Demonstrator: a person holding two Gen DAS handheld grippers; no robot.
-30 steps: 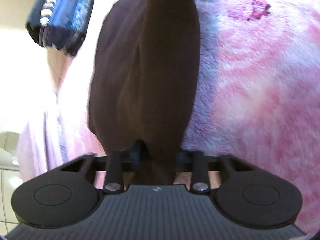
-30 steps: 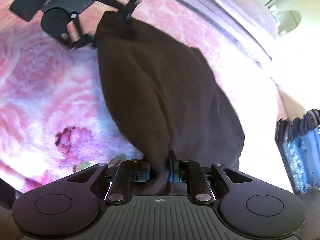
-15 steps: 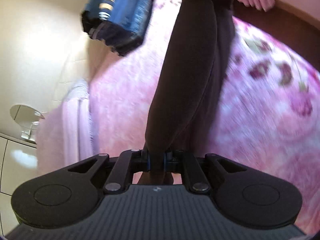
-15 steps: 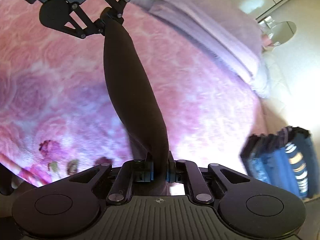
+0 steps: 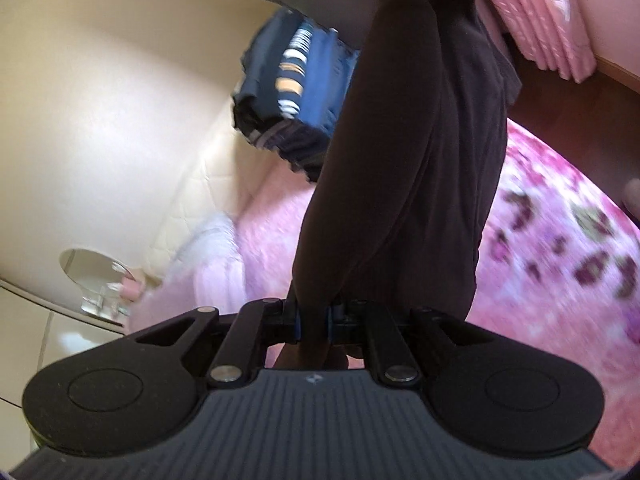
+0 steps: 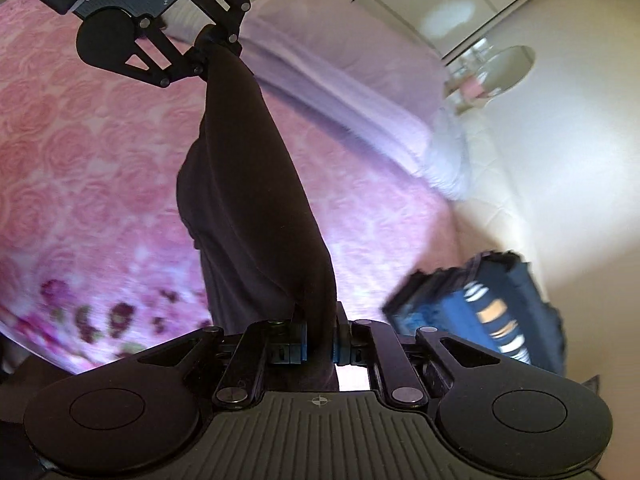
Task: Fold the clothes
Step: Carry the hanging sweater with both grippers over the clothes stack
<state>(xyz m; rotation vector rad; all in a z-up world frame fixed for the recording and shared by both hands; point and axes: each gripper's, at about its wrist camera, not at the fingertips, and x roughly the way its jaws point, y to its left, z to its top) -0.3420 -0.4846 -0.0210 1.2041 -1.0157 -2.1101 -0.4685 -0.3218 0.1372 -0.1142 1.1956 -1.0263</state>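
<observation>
Both sets of fingers are clamped tight on the same dark brown soft fabric garment [image 5: 416, 168]: the left gripper [image 5: 314, 322] has one end, the right gripper [image 6: 320, 342] the other. The cloth is strung up between them in the air above the bed's pink rose-patterned fleece blanket [image 6: 92, 184]. A stack of folded blue and navy striped clothes [image 6: 480, 312] sits near the bed's edge, with a lilac pillow [image 6: 340, 76] beyond.

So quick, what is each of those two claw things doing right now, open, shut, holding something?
Left gripper: shut on the dark brown cloth garment.
Right gripper: shut on the same garment's other end.
</observation>
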